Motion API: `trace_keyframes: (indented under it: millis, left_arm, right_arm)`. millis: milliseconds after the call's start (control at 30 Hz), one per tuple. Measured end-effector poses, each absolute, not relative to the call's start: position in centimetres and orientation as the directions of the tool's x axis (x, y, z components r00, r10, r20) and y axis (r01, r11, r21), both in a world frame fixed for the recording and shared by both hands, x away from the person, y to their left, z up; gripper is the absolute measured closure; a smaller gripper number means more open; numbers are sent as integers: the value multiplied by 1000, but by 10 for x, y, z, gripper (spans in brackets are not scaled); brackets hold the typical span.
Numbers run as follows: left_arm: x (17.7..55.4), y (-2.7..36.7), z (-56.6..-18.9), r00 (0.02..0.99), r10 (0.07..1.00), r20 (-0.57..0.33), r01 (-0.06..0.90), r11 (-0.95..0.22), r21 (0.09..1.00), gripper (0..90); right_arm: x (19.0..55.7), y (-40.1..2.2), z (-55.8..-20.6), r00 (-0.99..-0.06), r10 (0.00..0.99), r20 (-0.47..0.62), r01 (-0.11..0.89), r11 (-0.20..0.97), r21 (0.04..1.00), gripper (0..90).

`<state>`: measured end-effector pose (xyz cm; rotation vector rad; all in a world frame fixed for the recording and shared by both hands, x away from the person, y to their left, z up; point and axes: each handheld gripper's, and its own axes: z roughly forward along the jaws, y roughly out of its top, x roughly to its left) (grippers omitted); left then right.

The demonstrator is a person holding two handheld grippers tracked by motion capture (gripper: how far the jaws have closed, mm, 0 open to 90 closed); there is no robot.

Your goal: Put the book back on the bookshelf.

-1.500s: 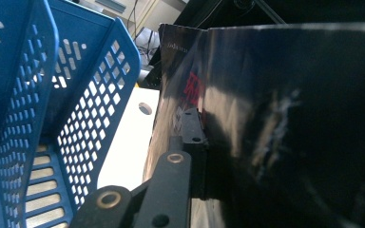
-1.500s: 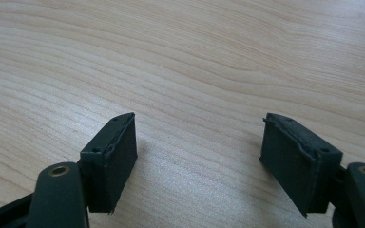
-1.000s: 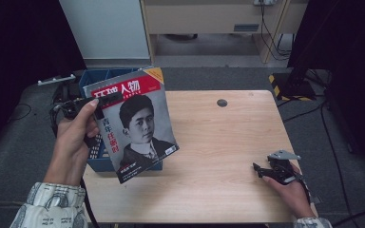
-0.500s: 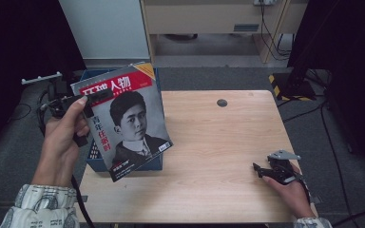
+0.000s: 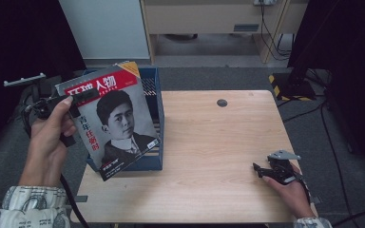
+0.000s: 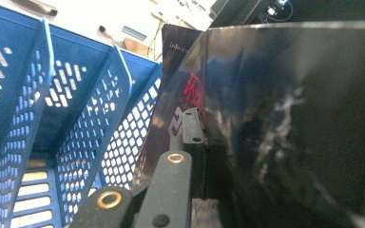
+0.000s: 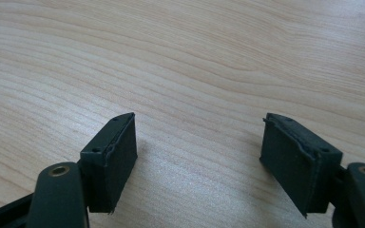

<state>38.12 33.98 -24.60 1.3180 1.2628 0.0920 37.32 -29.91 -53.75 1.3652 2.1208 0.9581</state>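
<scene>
— Where is the magazine (image 5: pixel 111 121) sitting now?

— It is hanging over the blue file rack (image 5: pixel 155 90) at the bench's left edge, cover facing up, long axis tilting down toward the near-left corner. The left gripper (image 5: pixel 83 95) is pinching its top corner — jaws closed on the cover.

— And the other one?

— The right gripper (image 5: pixel 258 169) is resting at the near-right corner, jaws standing apart on nothing, well apart from the magazine — the left hand is doing the slotting, I'd judge.
</scene>
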Motion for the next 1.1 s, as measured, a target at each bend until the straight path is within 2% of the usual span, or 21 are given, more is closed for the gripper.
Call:
trace_keyframes:
  millis: [1100]
  left_arm:
    - [367, 394, -237, 358, 700, -618, 538, 387, 749, 866]
  right_arm:
    - [373, -299, -537, -415, 910, 5, 605, 272, 748, 278]
